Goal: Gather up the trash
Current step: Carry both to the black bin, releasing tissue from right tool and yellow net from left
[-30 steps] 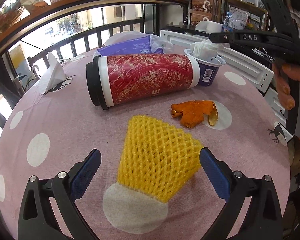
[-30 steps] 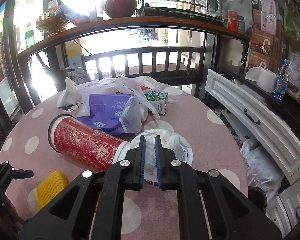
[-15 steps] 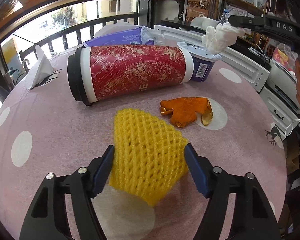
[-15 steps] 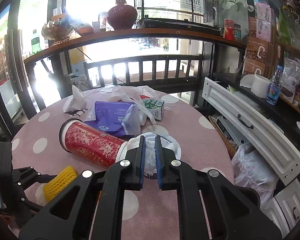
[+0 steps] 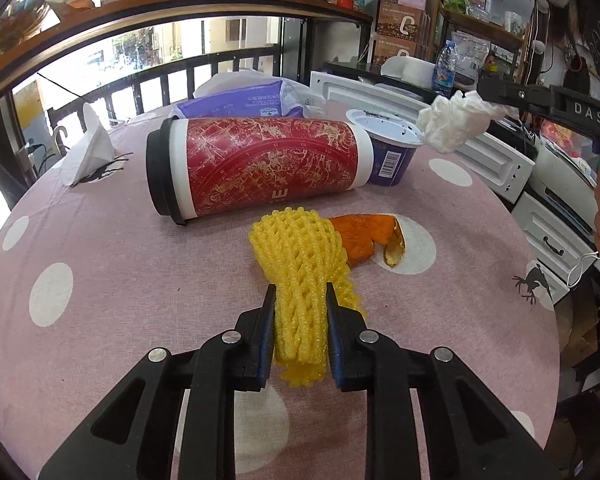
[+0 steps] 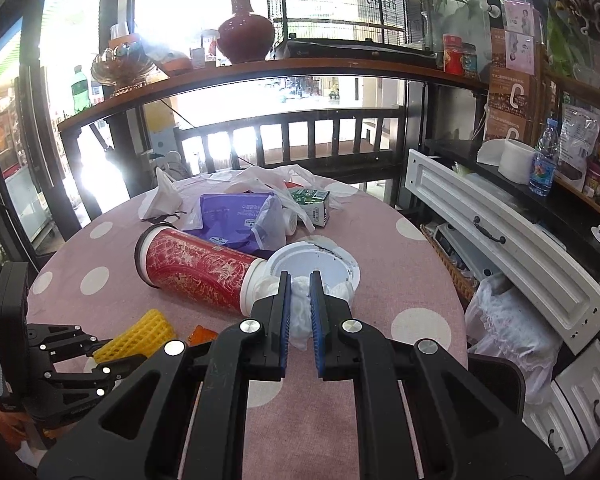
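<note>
Yellow foam net (image 5: 300, 280): we see it squeezed into a narrow bundle on the pink dotted desk (image 5: 100, 248), just in front of the red tumbler (image 5: 260, 168), which lies on its side and serves as our landmark.
Left tongs (image 5: 300, 300): the jaws have just been closing, and their blue pads now press both sides of the net, so we count it as gripped.
Right tongs (image 6: 299, 284): nearly closed on a crumpled white tissue (image 5: 456, 122), held clear of the desk, above and to the right of the tumbler's white end.
Yogurt cup (image 5: 384, 140): upright, touching the tumbler's white end, now open-topped.
Orange peel (image 5: 368, 236): flat on the desk in front of the tumbler, just beside the net and partly behind it.
Other litter: a loose tissue (image 5: 90, 148) left of the tumbler's black lid, a purple packet (image 5: 240, 98) and a small green carton (image 6: 314, 202) behind it.
Step in hand: we judge both tongs loaded, the pick-up done.
Next move: lift the net straight off the desk without dragging the peel, then carry both pieces to a bin, which we cannot see.
</note>
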Demonstrator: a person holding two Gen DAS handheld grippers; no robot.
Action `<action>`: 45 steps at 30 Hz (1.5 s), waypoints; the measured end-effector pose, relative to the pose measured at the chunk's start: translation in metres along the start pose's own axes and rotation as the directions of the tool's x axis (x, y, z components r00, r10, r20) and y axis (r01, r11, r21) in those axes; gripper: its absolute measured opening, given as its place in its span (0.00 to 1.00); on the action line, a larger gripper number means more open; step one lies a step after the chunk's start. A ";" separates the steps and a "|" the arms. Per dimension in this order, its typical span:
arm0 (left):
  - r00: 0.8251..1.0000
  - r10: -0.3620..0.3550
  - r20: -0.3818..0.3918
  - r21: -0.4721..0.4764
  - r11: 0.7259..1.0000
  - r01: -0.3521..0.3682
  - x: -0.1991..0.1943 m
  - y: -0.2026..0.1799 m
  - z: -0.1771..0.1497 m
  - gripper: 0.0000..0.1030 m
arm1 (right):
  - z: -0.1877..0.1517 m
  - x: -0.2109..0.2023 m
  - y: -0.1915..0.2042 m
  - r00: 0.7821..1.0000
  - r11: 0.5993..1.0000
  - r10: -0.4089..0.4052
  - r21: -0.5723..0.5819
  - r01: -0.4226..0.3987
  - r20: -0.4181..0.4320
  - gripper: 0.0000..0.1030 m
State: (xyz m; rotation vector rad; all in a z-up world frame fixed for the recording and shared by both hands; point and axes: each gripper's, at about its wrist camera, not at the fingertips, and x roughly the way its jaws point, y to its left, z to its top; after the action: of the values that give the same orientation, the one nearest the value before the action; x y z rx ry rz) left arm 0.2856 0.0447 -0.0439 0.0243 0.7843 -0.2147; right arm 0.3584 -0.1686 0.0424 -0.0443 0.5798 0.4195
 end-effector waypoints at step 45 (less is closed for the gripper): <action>0.933 -0.359 -0.031 0.236 0.905 0.355 0.034 -0.255 0.045 0.21 | -0.200 -0.048 -0.208 0.927 0.870 -0.296 0.334 0.362 -0.232 0.10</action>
State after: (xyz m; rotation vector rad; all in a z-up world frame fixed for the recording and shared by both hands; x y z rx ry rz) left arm 0.2891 -0.2151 -0.0207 0.1060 0.7425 -0.6580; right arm 0.3003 -0.4080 -0.1153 0.1847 0.8025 -0.0363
